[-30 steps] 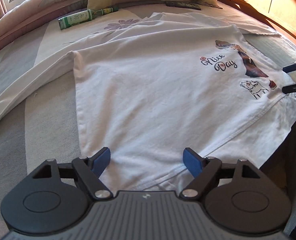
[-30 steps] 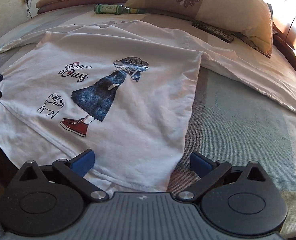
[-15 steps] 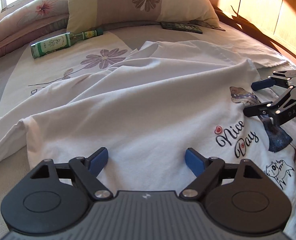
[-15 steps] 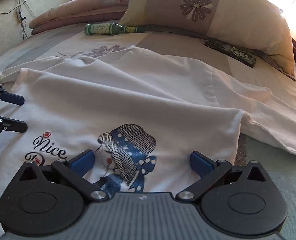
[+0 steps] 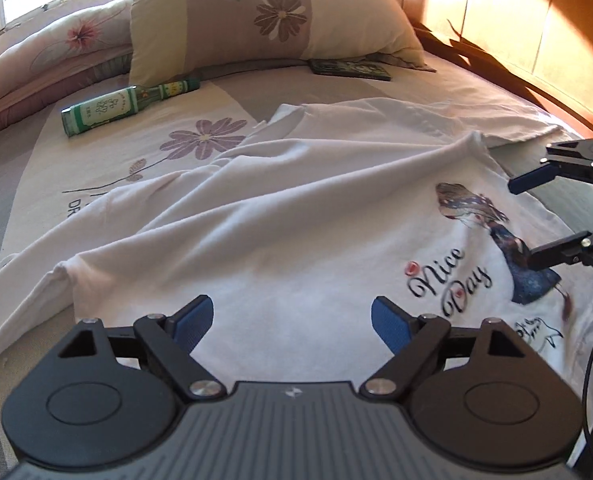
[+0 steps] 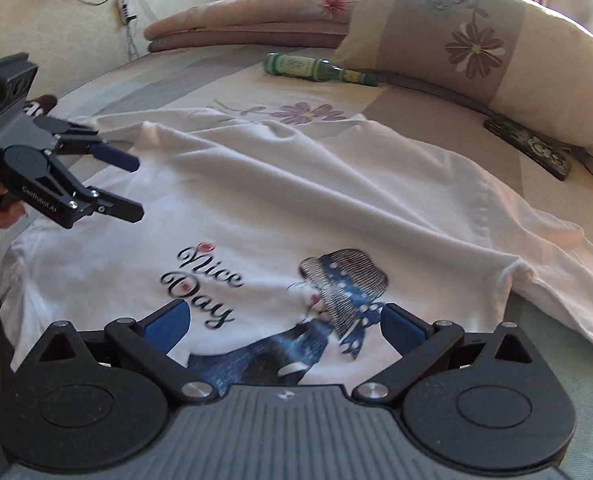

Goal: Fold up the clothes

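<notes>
1. The white T-shirt (image 5: 280,240) lies print-side up on the bed (image 5: 24,184), its "Nice Day" lettering and hat-girl picture toward the near edge, and a sleeve trails off on each side. The cloth is rumpled with long ridges, not yet folded as far as these views show.
2. A second ago both cameras looked at the shirt's near hem; now they look at its chest and shoulder area. Both grippers have travelled up the garment, away from the hem and toward the sleeves.
3. The left gripper (image 5: 292,322) hovers over the plain left half of the shirt, jaws spread wide with nothing between the pads. They stand slightly wider than a second ago and have settled there.
4. The right gripper (image 6: 284,326) hangs over the printed figure, likewise spread apart and empty; the left view shows its fingers clear of the cloth.
5. My reading: nothing is grasped, so this is a repositioning step, probably toward picking up the shoulders or sleeves for a first fold.
6. Farther off lie a green bottle (image 5: 128,106), a flowered pillow (image 5: 264,16) and a dark flat case (image 5: 350,69), all well apart from the shirt's body.
</notes>
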The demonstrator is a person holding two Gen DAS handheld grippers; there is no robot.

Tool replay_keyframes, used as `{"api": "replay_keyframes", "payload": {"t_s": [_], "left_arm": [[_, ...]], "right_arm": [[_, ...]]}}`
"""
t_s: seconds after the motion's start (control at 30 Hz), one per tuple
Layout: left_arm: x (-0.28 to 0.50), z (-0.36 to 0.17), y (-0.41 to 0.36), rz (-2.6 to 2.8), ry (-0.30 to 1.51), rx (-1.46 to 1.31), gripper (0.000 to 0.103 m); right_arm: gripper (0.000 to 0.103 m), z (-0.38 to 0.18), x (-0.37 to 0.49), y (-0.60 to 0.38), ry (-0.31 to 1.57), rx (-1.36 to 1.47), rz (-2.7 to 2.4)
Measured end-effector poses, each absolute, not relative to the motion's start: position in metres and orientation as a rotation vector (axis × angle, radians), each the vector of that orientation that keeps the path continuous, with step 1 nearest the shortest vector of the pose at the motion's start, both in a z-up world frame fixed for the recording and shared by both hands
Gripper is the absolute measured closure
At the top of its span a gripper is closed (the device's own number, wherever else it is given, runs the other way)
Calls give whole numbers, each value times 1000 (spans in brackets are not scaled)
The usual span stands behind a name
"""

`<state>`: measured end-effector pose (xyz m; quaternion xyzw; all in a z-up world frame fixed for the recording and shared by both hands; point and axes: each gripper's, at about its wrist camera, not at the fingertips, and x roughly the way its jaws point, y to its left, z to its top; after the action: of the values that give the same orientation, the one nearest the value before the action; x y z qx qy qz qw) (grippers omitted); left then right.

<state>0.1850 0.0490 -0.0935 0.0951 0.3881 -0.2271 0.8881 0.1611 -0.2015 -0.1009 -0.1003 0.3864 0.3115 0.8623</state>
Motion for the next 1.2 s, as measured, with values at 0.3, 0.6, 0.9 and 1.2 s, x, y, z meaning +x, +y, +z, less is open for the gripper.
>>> {"api": "replay_keyframes", "payload": {"t_s": [0.3, 0.6, 0.9, 1.2], "left_arm": [[116, -119, 37, -452, 893, 182, 14], [95, -87, 54, -339, 953, 137, 14], [174, -14, 54, -277, 732, 118, 10], [237, -117, 51, -239, 855, 10, 11]], "right_arm": [[0, -127, 112, -208, 829, -260, 602], [0, -131, 100, -234, 833, -195, 507], [0, -132, 100, -225, 831, -173, 435], [0, -128, 107, -217, 897, -173, 388]]}}
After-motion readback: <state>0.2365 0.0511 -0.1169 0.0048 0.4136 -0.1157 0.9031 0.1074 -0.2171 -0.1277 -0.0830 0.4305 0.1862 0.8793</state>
